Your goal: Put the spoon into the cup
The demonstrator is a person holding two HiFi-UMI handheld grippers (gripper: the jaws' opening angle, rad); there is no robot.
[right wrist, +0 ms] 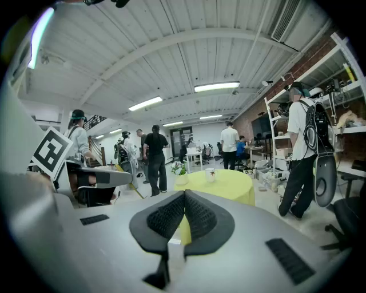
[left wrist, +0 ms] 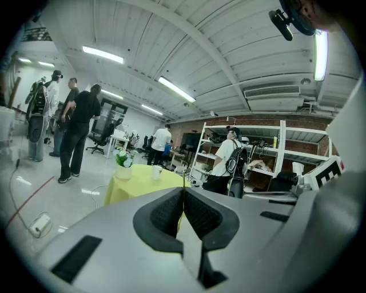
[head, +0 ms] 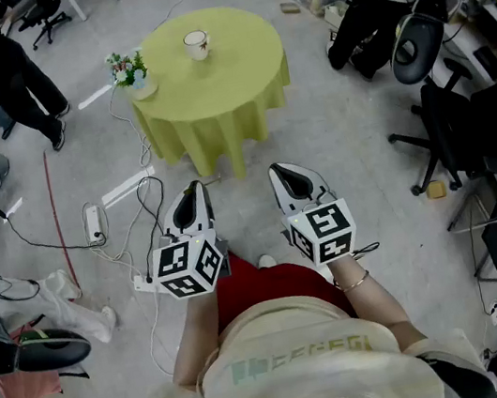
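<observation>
Task not started: left gripper [head: 195,193] and right gripper [head: 284,174] were both pressed together on nothing. Cup [head: 197,44] sat on surface [head: 220,93], well ahead of both. No spoon could be made out.

Open floor [head: 332,131] runs to the table [head: 228,82], with cables [head: 141,195] and a power strip [head: 93,225] trailing on the left and office chairs [head: 440,126] crowding the right. On the table, the flower vase [head: 133,73] stands left of the cup [head: 196,45], apart from it.
</observation>
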